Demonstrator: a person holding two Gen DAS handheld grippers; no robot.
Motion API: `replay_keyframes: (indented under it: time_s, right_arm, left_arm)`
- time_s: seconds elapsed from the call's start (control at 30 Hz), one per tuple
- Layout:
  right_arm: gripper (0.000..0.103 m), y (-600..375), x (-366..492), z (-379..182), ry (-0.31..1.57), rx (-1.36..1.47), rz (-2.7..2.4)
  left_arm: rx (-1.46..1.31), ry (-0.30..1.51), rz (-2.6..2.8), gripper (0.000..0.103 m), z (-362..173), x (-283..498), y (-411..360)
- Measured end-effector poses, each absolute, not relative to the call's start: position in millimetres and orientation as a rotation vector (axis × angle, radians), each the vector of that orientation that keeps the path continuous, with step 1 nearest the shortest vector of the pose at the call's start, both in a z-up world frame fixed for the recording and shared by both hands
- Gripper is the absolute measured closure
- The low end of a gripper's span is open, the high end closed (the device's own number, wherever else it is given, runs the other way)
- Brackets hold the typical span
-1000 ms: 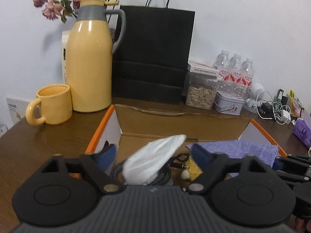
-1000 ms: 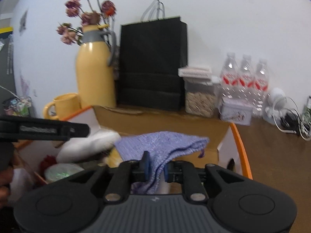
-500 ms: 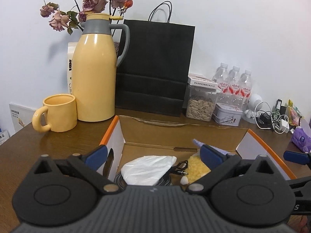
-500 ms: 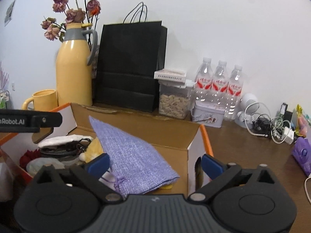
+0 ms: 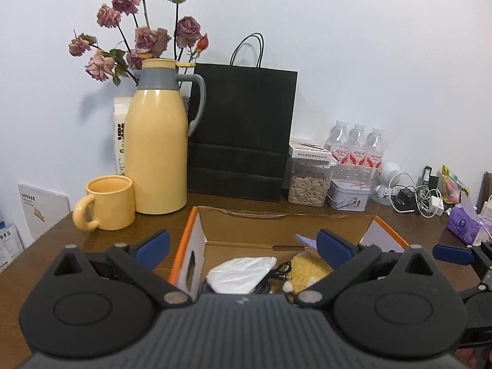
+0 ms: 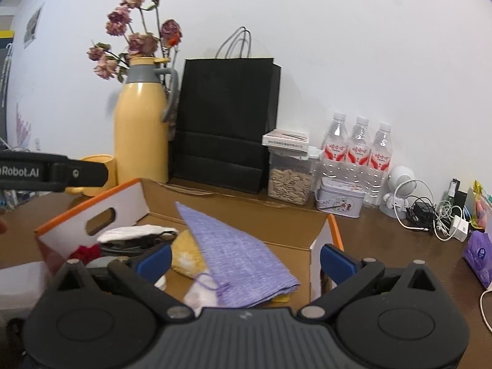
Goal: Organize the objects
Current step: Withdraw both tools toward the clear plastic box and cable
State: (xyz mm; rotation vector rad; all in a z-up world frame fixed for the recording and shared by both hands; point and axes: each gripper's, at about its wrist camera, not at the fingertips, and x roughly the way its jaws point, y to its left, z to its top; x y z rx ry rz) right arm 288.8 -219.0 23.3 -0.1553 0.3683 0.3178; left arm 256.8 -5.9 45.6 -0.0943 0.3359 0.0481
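Inside the cardboard box (image 6: 319, 240): purple drawstring pouch (image 6: 243, 258) lies tilted over a yellow plush toy (image 6: 187, 252). Left gripper (image 5: 243, 244) and right gripper (image 6: 246, 259) both spread wide, empty. Risk: pouch slides off (unsupported slope), or a low finger snags its cord.

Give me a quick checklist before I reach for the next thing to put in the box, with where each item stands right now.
1. Left gripper open with nothing between the fingers: ok.
2. Right gripper open and clear of the purple cloth pouch: ok.
3. Purple cloth pouch inside the cardboard box, not hanging over the rim: ok.
4. White plastic bag and yellow plush toy lying in the box: ok.
5. Room left in the box for another item: cannot tell, the near part is hidden by the grippers.
6. Yellow mug upright beside the box, apart from it: ok.
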Motion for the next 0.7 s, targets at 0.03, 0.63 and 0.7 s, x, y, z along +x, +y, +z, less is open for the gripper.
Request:
replay_keyframes:
  time_s: [0.03,0.63,0.7]
  right_arm:
    - [0.000,-219,285,24,0.369,-0.157,0.323]
    - [0.000,-234,222,-1,0.492,-0.212,0.367]
    - [0.000,-235,220,-9,0.519,-0.215,0.368]
  left_arm:
    - [-0.091,0.338,0.048,0.000,47,252,-4]
    - [-0.012,0.518,0.087,0.000,14,188,48]
    - [-0.007,0.534,0.083,0.000,7,184,51]
